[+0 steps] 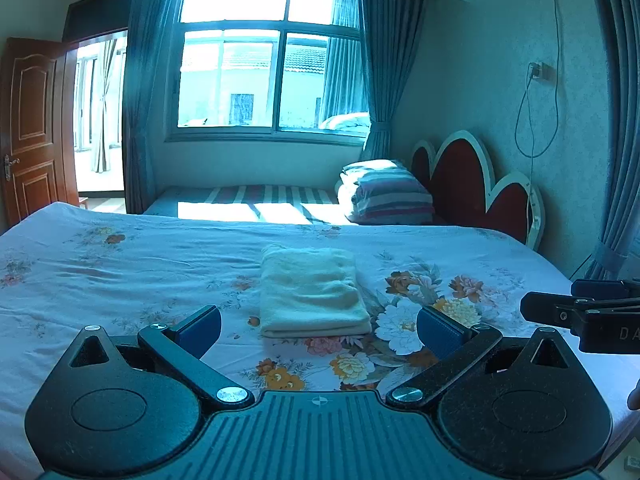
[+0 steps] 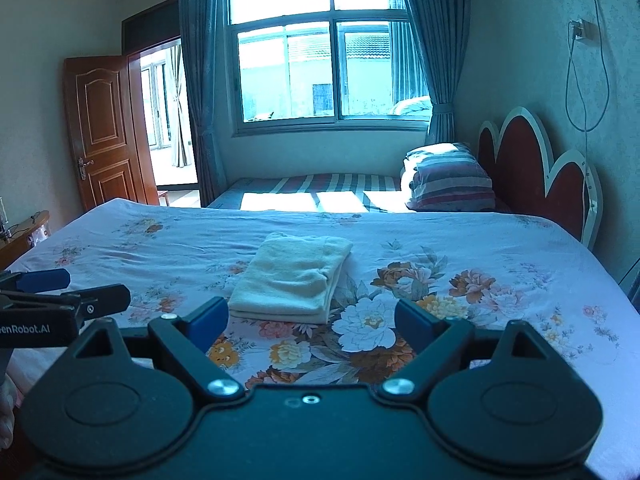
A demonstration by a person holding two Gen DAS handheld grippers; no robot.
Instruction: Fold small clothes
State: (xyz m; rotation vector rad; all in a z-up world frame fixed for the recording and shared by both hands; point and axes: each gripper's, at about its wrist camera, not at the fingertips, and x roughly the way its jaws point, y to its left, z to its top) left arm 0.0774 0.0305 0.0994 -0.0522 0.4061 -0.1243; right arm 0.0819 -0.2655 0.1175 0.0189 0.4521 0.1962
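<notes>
A pale cream cloth (image 1: pixel 310 290) lies folded into a neat rectangle on the floral bedsheet (image 1: pixel 120 272); it also shows in the right wrist view (image 2: pixel 294 278). My left gripper (image 1: pixel 318 330) is open and empty, held just short of the cloth's near edge. My right gripper (image 2: pixel 312 320) is open and empty, close before the cloth and a little to its right. The right gripper shows at the right edge of the left wrist view (image 1: pixel 576 312). The left gripper shows at the left edge of the right wrist view (image 2: pixel 60 292).
A second bed with a striped sheet (image 1: pixel 256 200) and stacked striped pillows (image 1: pixel 388 192) stands behind, under the window (image 1: pixel 272 56). A red petal-shaped headboard (image 1: pixel 476 184) lines the right wall. An open wooden door (image 2: pixel 104 132) is at the far left.
</notes>
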